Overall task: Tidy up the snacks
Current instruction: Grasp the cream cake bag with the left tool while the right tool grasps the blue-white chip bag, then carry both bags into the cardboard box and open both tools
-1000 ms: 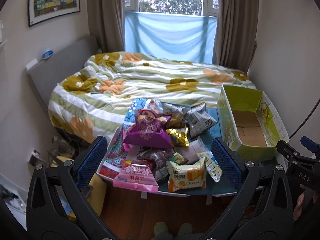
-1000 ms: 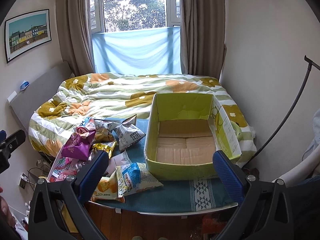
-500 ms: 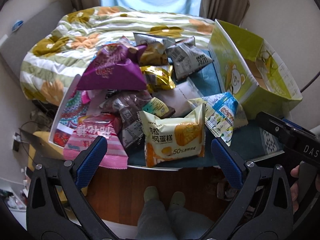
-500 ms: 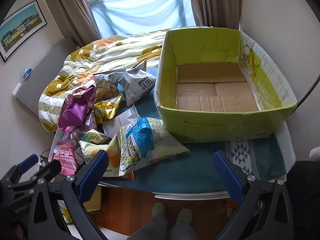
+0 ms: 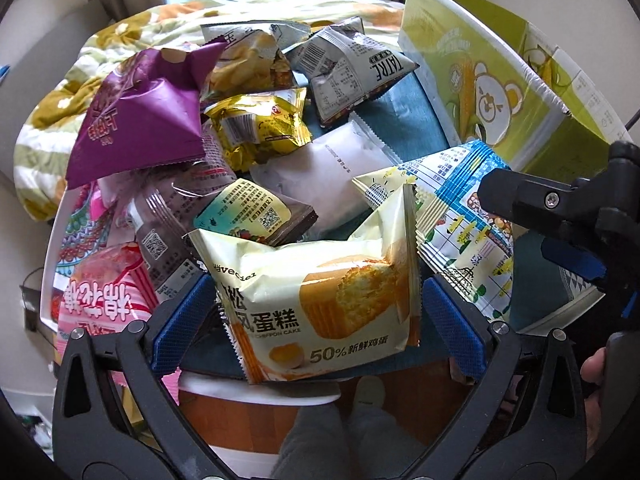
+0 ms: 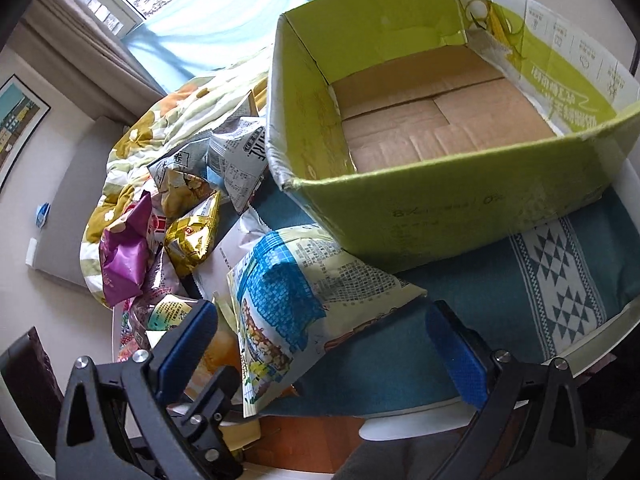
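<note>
1. My left gripper (image 5: 318, 314) is spread wide with its 2 blue pads on either side of the cake pack (image 5: 320, 300) at the table's (image 6: 568, 280) front edge. It has hold of nothing; I judge it is lined up to take that pack first, since it is the nearest.
2. Behind it the snacks are heaped on the table's left half: a purple bag (image 5: 140, 120), a gold pack (image 5: 260, 128), a grey pack (image 5: 352, 72) and a white pack (image 5: 324, 176), overlapping each other.
3. The blue bag (image 6: 296, 308) lies at the front edge beside the cake pack, one corner tucked against the box (image 6: 460, 208).
4. My right gripper (image 6: 322, 352) is also wide open and holding nothing, hovering over the blue bag's near end.
5. The box sits on the table's right half, open at the top. I see only bare cardboard inside, so I judge no snack is packed yet.
</note>
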A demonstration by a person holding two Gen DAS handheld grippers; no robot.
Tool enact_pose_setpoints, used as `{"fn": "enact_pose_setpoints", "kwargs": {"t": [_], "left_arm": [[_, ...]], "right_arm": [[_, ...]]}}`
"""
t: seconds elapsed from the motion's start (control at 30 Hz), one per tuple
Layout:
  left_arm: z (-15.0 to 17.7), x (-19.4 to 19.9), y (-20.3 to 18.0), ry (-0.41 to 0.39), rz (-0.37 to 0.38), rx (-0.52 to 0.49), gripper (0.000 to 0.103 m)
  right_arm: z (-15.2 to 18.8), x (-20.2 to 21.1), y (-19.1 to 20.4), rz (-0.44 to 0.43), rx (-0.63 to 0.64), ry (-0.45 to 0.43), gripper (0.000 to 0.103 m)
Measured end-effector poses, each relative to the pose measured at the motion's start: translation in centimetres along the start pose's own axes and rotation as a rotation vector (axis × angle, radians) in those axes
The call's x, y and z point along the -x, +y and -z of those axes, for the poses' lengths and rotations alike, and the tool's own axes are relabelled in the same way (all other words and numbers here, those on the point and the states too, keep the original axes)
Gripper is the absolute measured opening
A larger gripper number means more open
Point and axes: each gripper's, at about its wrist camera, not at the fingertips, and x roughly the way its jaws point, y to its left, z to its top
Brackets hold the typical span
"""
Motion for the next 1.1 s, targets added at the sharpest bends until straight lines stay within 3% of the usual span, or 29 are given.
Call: {"fn": "enact_pose_setpoints", "kwargs": {"t": [0.17,0.33,0.4,0.77,0.83,0.87,0.97,1.1], "left_arm": [[-0.2,-0.9,-0.5,0.004,-0.040,-0.023,0.102],[-0.2,-1.0,-0.3,0.009,-0.046,-0.044,0.095],[0.0,-0.8,-0.4,0.003,-0.037,-0.052,0.089],[0.9,0.1,-0.1,-0.013,-0.005,-0.079,0.082],[1.1,0.4,0.0,-0.013,0.003,-0.074,0.081],[1.1,0.6,0.0,-0.014,0.008,-0.071,0.081],[1.1,1.2,0.2,-0.023,0.018,-0.066,0.080],[1.2,2.5,0.4,-0.030,0.014,-0.073,0.078]], "right_arm": [[0.8,-1.6,-1.3,-0.048,-0.110,0.050,0.103],[1.3,-3.2,-2.4,-0.100,-0.195,0.089,0.103],[1.4,-3.6,-2.7,-0.121,-0.220,0.084,0.103],[0.9,-3.9,-4.1,-0.163,-0.281,0.039,0.102],[0.9,-3.8,-4.3,-0.167,-0.271,0.034,0.096],[1.0,-3.6,-4.4,-0.180,-0.271,0.034,0.086],[1.3,-3.0,-4.6,-0.192,-0.265,0.027,0.072],[1.5,-2.4,-4.2,-0.197,-0.246,0.031,0.062]]}}
